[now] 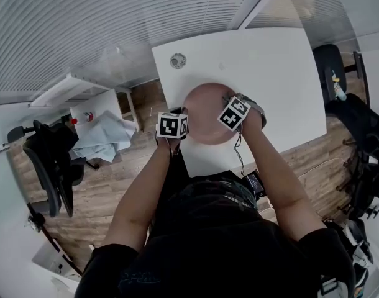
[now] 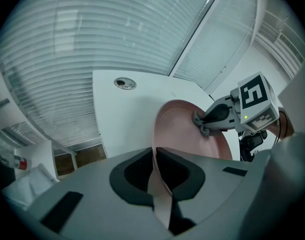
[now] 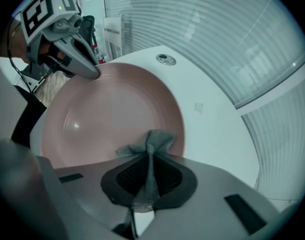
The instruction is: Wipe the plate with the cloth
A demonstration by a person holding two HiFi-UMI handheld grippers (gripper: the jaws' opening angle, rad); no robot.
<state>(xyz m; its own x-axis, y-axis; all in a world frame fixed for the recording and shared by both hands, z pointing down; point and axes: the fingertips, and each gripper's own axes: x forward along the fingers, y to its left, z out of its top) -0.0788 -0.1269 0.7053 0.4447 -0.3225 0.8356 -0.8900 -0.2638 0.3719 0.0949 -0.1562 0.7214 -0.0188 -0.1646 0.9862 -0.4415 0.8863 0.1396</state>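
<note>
The white bench (image 1: 270, 61) is topped by the pink plate (image 3: 107, 109), near its front edge. The plate's rim is clamped by the left gripper (image 2: 156, 165). Pinched in the right gripper (image 3: 148, 171) is a small grey cloth (image 3: 153, 141), laid on the plate's inside.

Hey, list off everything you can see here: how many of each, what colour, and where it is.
plate: one, pink, on the table near its front edge
cloth: one, grey, against the plate's inside by the rim
table: one, white, under the plate
round fitting: one, grey, far left corner of the tabletop
office chair: one, black, left of the table
left claw: one, grey, shut on the plate's rim
right claw: one, grey, shut on the cloth
</note>
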